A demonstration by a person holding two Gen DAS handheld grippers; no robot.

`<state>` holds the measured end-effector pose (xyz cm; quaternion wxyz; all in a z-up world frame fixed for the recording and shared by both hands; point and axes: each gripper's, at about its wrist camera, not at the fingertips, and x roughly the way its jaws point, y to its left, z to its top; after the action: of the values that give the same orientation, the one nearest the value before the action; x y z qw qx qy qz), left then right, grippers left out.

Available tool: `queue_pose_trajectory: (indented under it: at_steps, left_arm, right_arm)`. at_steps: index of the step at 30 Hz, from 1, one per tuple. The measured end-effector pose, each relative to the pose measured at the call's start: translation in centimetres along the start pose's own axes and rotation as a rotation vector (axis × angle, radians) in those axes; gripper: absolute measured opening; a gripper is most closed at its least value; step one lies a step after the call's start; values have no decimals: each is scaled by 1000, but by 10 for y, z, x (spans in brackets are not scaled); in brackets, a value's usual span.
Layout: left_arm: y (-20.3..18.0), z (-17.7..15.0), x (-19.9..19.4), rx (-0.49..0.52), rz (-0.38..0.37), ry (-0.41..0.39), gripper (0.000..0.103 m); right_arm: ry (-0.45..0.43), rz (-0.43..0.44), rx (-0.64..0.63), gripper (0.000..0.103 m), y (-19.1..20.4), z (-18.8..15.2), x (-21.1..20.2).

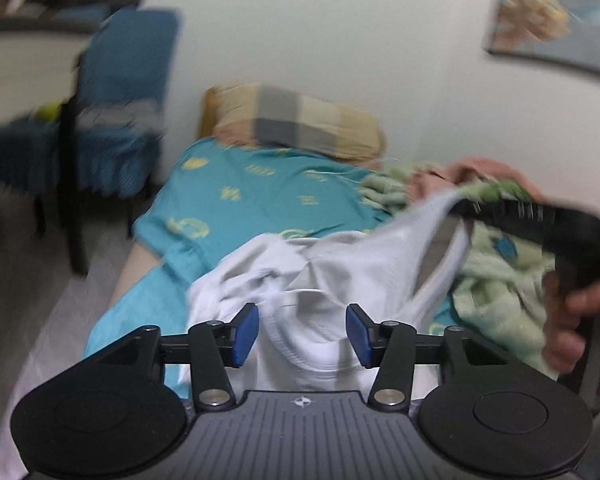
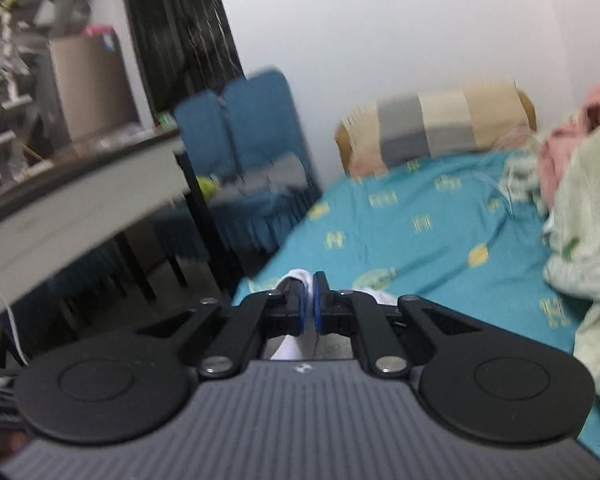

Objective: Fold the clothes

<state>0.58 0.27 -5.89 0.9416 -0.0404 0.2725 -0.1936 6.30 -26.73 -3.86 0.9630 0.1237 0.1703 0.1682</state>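
Observation:
A white garment (image 1: 332, 264) lies crumpled on the teal bed sheet (image 1: 244, 196), its ribbed neckline just ahead of my left gripper (image 1: 302, 333). The left gripper is open, its blue pads on either side of the neckline and not touching it. My right gripper (image 1: 464, 206) shows at the right of the left wrist view, shut on one edge of the white garment and lifting it. In the right wrist view the right gripper (image 2: 308, 306) is shut on a fold of the white garment (image 2: 298, 276).
A checked pillow (image 1: 300, 120) lies at the head of the bed by the wall. A pale green blanket (image 1: 500, 276) and pink cloth (image 1: 476, 172) are heaped on the right. A blue chair (image 1: 120, 92) and a desk (image 2: 80, 200) stand left of the bed.

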Motion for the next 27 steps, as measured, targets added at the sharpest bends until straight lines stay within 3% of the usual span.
queue_pose_trajectory:
  at_steps: [2, 5, 6, 8, 9, 12, 15, 18, 23, 26, 27]
  left_arm:
    - [-14, -1, 9, 81, 24, 4, 53]
    - [-15, -2, 24, 63, 54, 49, 49]
    - [-12, -3, 29, 36, 69, 73, 42]
    - [-1, -4, 34, -23, 87, 114, 12]
    - [5, -6, 34, -54, 90, 131, 11]
    - [14, -6, 22, -100, 13, 132, 5]
    - [8, -8, 9, -54, -87, 159, 5]
    - [-9, -7, -2, 53, -119, 169, 7]
    - [-36, 24, 4, 256, -89, 140, 34]
    - [-59, 48, 25, 418, -108, 126, 53]
    - [-68, 55, 34, 472, -124, 122, 54]
  right_arm:
    - [-22, 25, -6, 7, 2, 1, -7]
    - [-22, 22, -2, 7, 0, 2, -12]
    - [-20, 11, -2, 7, -1, 1, -12]
    - [-16, -15, 14, 7, -6, 1, -11]
    - [-15, -27, 28, 7, -8, 1, -11]
    - [0, -42, 85, 7, -18, 0, -10]
    - [6, -47, 103, 7, -22, -2, -9]
    - [16, -28, 133, 7, -27, -3, -10]
    - [29, 28, 204, 8, -40, -1, -9]
    - [35, 70, 249, 9, -46, -1, -7]
    - [38, 87, 262, 9, -48, -2, -7]
